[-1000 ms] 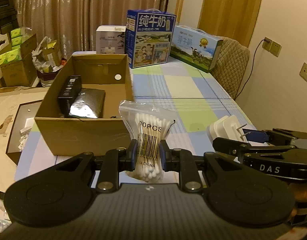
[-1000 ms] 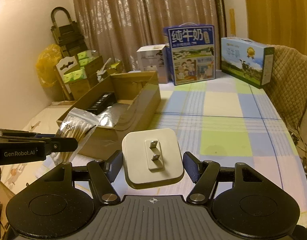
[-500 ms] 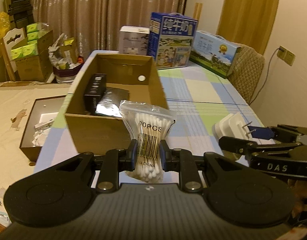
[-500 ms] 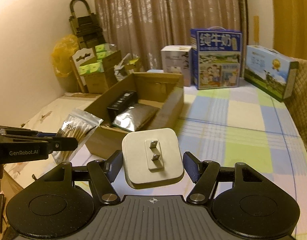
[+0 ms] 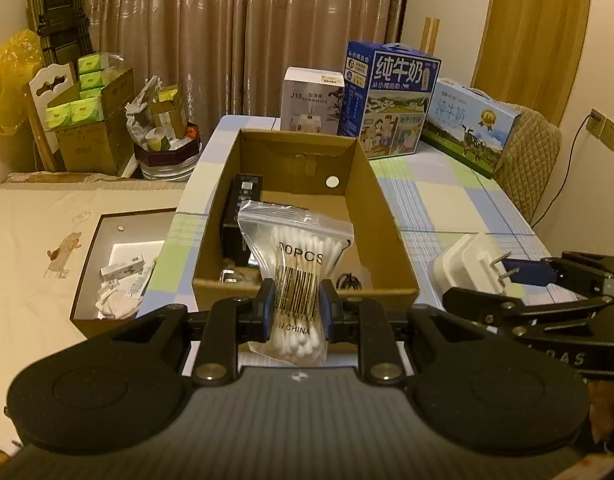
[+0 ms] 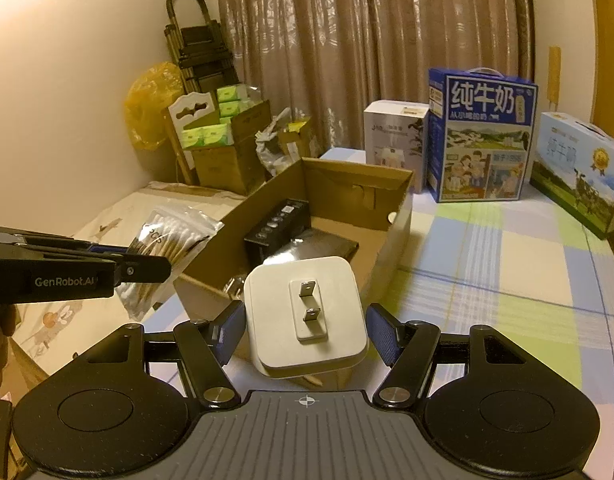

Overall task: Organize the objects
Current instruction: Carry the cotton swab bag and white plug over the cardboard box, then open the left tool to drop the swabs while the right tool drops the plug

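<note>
Left gripper [image 5: 295, 309] fingers clamp a cotton-swab bag [image 5: 297, 264] at lower center; right gripper [image 6: 305, 330] fingers grip a white charger [image 6: 305, 316] near the cardboard box [image 5: 379, 216].

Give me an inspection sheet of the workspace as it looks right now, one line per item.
Surface: checked tablecloth on the table.
Job's things: open cardboard box holding a black box and a dark packet; bag of cotton swabs; white plug adapter.
Clutter: two milk cartons, a white humidifier box.
Grippers: left gripper shut on the swabs; right gripper around the adapter, contact unclear.
Cables: wall-socket cord.
Surroundings: curtains, boxes of green packs, folded trolley.
</note>
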Action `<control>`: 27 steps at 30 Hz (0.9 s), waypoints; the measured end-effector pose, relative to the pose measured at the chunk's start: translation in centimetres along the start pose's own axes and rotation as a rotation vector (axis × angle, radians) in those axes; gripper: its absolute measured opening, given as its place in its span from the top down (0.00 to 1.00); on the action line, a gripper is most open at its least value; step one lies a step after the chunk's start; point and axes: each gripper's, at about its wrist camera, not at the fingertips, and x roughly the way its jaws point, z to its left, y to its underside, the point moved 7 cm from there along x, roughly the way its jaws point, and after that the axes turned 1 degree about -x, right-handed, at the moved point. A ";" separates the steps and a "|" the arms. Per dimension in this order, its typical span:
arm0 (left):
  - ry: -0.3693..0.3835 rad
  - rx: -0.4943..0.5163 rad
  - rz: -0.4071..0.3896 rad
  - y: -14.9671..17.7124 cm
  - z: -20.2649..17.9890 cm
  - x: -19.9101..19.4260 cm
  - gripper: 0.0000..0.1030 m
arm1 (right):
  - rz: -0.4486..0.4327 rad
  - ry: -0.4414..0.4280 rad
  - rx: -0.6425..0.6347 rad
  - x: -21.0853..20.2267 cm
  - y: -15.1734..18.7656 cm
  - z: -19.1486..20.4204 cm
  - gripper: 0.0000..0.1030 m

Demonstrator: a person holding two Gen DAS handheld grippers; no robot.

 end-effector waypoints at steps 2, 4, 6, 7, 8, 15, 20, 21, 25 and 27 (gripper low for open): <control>0.002 0.001 0.001 -0.7 0.2 0.6 0.82 | -0.003 0.000 -0.004 0.6 -0.5 0.0 0.39; 0.002 0.008 0.001 -1.1 0.3 1.1 0.82 | -0.005 0.003 -0.011 1.2 -1.1 -0.2 0.39; 0.006 0.010 0.001 -1.6 0.4 1.7 0.82 | -0.004 0.007 -0.016 2.0 -1.7 -0.4 0.39; 0.007 0.012 0.001 -1.9 0.5 2.0 0.82 | -0.003 0.009 -0.016 2.3 -2.0 -0.5 0.39; 0.008 0.015 0.002 -2.1 0.6 2.4 0.82 | -0.001 0.007 -0.012 2.8 -2.3 -0.7 0.39; 0.019 0.019 0.012 -3.7 1.1 4.9 0.82 | -0.007 0.020 0.015 5.0 -4.2 -2.3 0.39; 0.018 0.032 0.021 -4.5 1.4 6.7 0.82 | 0.001 0.026 0.029 6.7 -5.1 -3.2 0.39; 0.018 0.034 0.023 -4.7 1.5 7.1 0.82 | 0.003 0.025 0.034 7.1 -5.2 -3.4 0.39; 0.020 0.033 0.030 -5.2 1.7 8.6 0.82 | -0.003 0.027 0.045 8.2 -5.7 -4.2 0.39; 0.025 0.029 0.032 -5.4 1.8 9.4 0.81 | -0.002 0.032 0.054 8.7 -5.9 -4.6 0.39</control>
